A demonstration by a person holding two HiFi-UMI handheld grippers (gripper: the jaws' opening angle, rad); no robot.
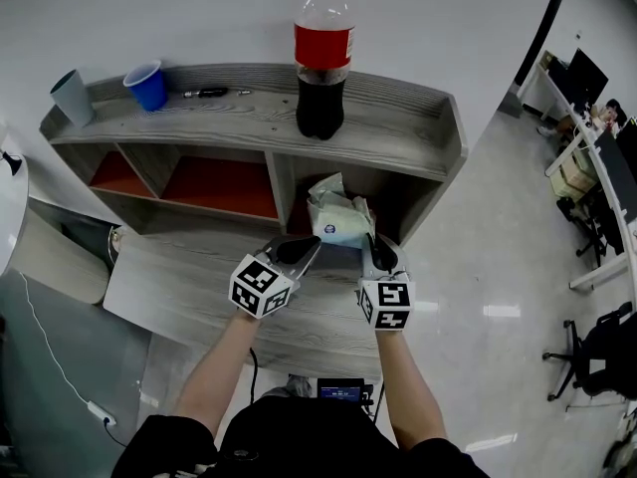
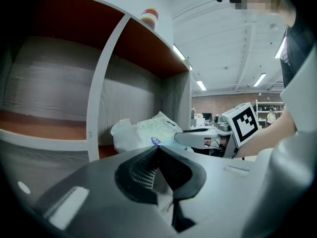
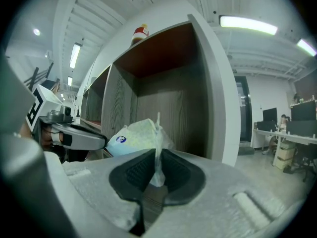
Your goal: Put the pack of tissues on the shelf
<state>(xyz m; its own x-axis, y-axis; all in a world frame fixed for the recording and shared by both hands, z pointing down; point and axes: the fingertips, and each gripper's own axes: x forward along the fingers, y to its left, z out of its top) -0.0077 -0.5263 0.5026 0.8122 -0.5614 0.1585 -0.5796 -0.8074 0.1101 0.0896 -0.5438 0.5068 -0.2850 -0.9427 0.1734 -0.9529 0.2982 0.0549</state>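
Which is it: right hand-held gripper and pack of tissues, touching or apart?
Touching. In the right gripper view, the right hand-held gripper pinches the wrapper flap of the pack of tissues.

Bright even light, dark fisheye corners

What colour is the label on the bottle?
Red; the label shows best in the head view.

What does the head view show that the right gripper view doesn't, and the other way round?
Only the head view: the blue cup, grey cup and pen on top of the shelf.
Only the right gripper view: the right gripper with its jaws closed on the thin wrapper edge of the pack of tissues, plus ceiling lights.
Both: the pack, the shelf, the cola bottle and the left gripper.
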